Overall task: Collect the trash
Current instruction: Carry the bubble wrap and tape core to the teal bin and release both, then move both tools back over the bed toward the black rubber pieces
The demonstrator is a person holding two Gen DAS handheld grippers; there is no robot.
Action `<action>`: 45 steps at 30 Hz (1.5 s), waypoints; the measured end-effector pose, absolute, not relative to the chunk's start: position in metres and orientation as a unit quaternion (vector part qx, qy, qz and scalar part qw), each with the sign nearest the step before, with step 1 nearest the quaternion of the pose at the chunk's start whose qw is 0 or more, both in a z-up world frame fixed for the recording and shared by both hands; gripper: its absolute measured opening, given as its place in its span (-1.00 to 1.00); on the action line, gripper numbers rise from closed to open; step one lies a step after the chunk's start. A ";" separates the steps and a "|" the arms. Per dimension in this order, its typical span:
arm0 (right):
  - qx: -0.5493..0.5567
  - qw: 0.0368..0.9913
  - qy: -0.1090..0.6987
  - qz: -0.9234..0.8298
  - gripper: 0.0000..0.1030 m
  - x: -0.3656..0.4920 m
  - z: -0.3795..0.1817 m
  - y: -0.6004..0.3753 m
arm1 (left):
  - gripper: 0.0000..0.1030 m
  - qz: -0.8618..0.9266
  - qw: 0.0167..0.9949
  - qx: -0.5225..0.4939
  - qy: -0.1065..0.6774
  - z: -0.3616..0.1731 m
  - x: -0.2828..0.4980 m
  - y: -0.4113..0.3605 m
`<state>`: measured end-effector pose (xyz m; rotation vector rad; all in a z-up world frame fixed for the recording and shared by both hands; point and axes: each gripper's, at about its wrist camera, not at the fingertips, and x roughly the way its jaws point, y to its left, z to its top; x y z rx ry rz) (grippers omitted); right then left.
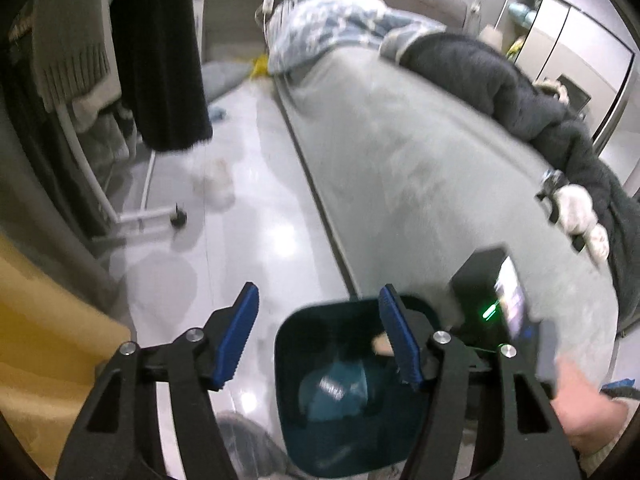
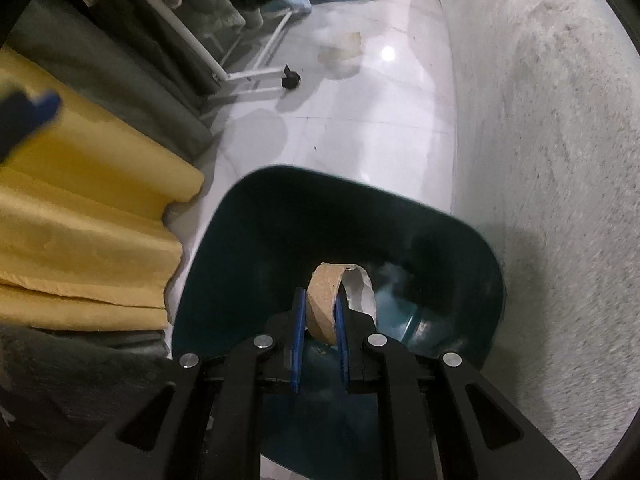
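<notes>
**Cardboard ring poised over the bin**

The right gripper point(image 2: 319, 320) is clamped on a flattened cardboard ring point(image 2: 324, 304) with a torn strip of white paper clinging to it, held above the open mouth of the dark teal bin point(image 2: 248, 248). The bin stands on the pale floor point(image 2: 360, 112) beside the bed point(image 2: 540, 160) and already holds some teal wrapping. The left gripper point(image 1: 318, 336) hangs with its jaws wide apart and empty, over the bin's near edge. This looks like the drop step: the next move calls for parting the right jaws so the ring falls inside, clear of the rim.
</notes>
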<state>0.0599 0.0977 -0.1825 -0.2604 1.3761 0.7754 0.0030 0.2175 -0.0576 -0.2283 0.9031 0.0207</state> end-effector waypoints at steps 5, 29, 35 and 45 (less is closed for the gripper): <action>-0.132 0.689 0.622 0.349 -0.68 0.052 -0.187 0.097 | 0.23 -0.001 0.919 -0.105 0.380 -0.030 0.003 0.208; -0.112 0.761 0.502 0.396 0.16 0.047 -0.094 0.046 | 0.45 -0.023 0.964 -0.072 0.254 0.030 0.013 0.142; -0.112 0.802 0.445 0.383 0.19 0.051 -0.065 0.019 | 0.53 -0.038 0.963 -0.080 0.255 0.030 0.021 0.125; -0.082 0.846 0.401 0.342 0.35 0.075 -0.040 -0.038 | 0.58 -0.053 0.958 -0.104 0.261 0.031 0.035 0.108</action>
